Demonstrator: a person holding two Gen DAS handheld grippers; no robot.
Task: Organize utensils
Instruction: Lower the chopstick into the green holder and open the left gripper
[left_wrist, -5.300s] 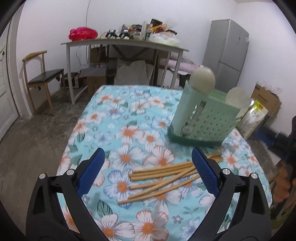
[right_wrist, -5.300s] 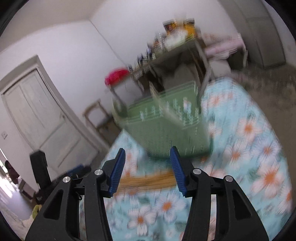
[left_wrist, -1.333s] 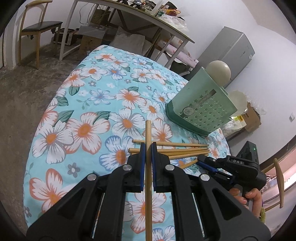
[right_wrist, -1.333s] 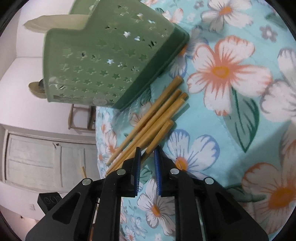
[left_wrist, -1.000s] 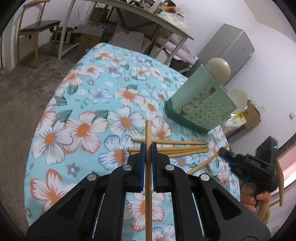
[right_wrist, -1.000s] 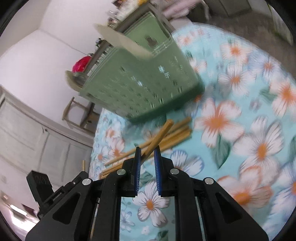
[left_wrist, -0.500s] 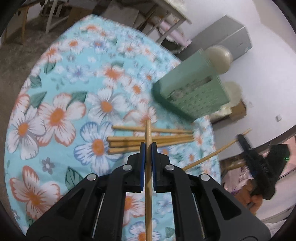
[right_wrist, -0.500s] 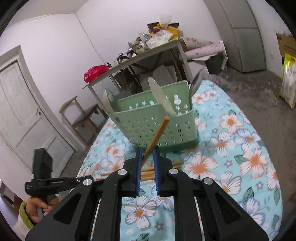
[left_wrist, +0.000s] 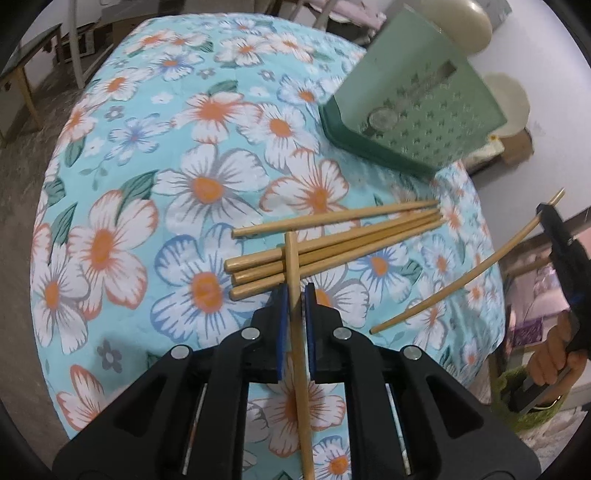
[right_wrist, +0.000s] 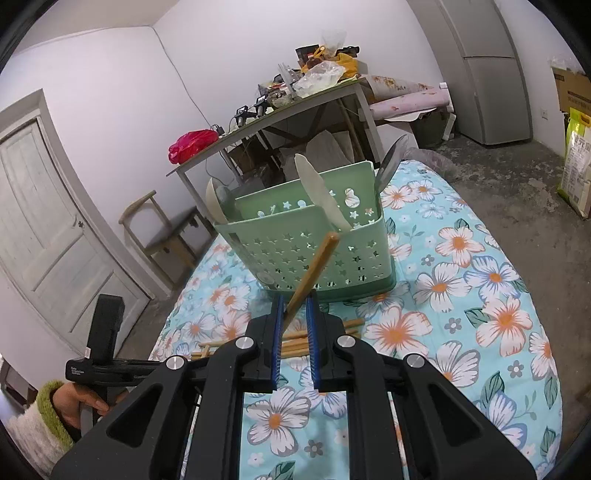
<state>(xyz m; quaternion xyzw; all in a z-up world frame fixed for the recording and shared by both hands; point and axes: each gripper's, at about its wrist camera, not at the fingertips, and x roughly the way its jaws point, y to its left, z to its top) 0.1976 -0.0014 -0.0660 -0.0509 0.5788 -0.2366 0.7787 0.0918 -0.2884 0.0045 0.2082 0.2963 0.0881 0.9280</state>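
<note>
My left gripper (left_wrist: 294, 295) points down at the floral table with a wooden chopstick (left_wrist: 295, 266) between its blue pads. Its jaws are opening slightly, and the chopstick's tip lies across a pile of several chopsticks (left_wrist: 332, 247). The green star-holed basket (left_wrist: 417, 110) stands beyond the pile. My right gripper (right_wrist: 294, 306) is shut on another chopstick (right_wrist: 314, 266), which slants up in front of the basket (right_wrist: 314, 251). The left wrist view shows that gripper (left_wrist: 554, 218) raised at the table's right edge, its chopstick (left_wrist: 461, 273) hanging over the cloth.
Pale spoons (right_wrist: 321, 192) stand in the basket. The floral tablecloth (left_wrist: 147, 184) drops off at the near and left edges. A cluttered grey table (right_wrist: 295, 107), a chair (right_wrist: 159, 221), a door and a fridge (right_wrist: 491, 74) stand behind. A hand (right_wrist: 85, 402) holds the left gripper.
My right gripper has lifted its chopstick off the pile and swung up to face the basket. My left gripper has tipped downward and closer to the pile, its chopstick still between the pads.
</note>
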